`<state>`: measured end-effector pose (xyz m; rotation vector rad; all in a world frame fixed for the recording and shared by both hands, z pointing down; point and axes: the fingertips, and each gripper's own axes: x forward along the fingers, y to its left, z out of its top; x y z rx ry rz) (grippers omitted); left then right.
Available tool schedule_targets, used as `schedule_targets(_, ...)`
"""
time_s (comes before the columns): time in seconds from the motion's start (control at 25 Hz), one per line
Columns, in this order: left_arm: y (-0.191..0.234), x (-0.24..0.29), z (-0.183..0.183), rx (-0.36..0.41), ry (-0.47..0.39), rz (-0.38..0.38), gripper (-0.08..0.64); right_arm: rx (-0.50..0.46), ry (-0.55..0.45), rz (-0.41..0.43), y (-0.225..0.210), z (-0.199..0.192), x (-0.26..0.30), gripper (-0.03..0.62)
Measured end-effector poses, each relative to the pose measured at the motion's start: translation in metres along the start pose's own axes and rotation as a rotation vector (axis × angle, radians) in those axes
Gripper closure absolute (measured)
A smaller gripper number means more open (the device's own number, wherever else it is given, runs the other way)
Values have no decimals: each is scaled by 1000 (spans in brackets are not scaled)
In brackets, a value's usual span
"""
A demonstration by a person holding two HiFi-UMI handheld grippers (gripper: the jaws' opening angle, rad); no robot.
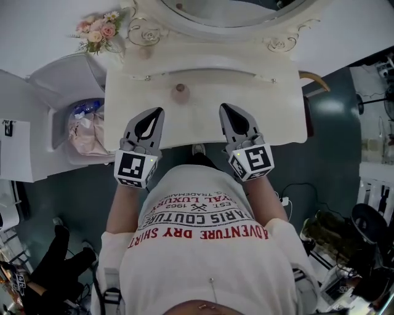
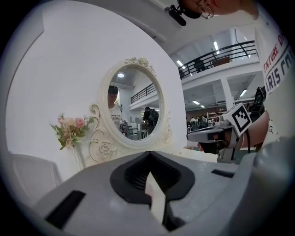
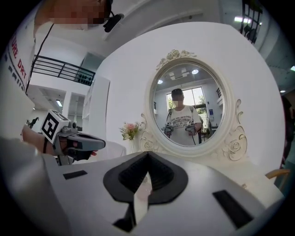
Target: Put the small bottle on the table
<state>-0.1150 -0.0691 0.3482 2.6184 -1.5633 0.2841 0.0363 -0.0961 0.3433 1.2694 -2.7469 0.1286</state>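
The white table (image 1: 265, 120) is filling the middle of the scene, with its mirror (image 1: 234, 7) standing at the far side. The left claw (image 1: 159, 114) and right claw (image 1: 225, 111) are hovering over the near edge, each pressed together and pinching nothing. The small bottle (image 1: 180, 92) is standing on the table, farther in, nearer the left claw. The placing is looking done, with only drawing the claws away remaining.
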Motion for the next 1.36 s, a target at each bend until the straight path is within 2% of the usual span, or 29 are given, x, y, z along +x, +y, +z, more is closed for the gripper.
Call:
schedule_targets(0.4, 0, -27, 11, 40, -31, -14, 552, -45, -18, 34, 28, 13, -19, 594)
schedule_targets(0.6, -4, -28, 6, 70, -18, -23, 552, -61, -14, 51, 39, 12, -20, 594)
schedule_targets(0.76, -6, -26, 3, 65, -2, -32, 552, -59, -26, 66, 44, 13, -19, 594)
schedule_targets(0.92, -8, -25, 6, 60, -21, -37, 552, -60, -33, 76, 44, 14, -19, 594)
schedule_targets(1.12, -17, -22, 4, 89, -3, -79, 551, -57, -20, 75, 43, 10, -16, 594)
schedule_targets(1.36, -13, -15, 2, 72, -7, -73, 552, -56, -23, 76, 45, 9, -7, 594)
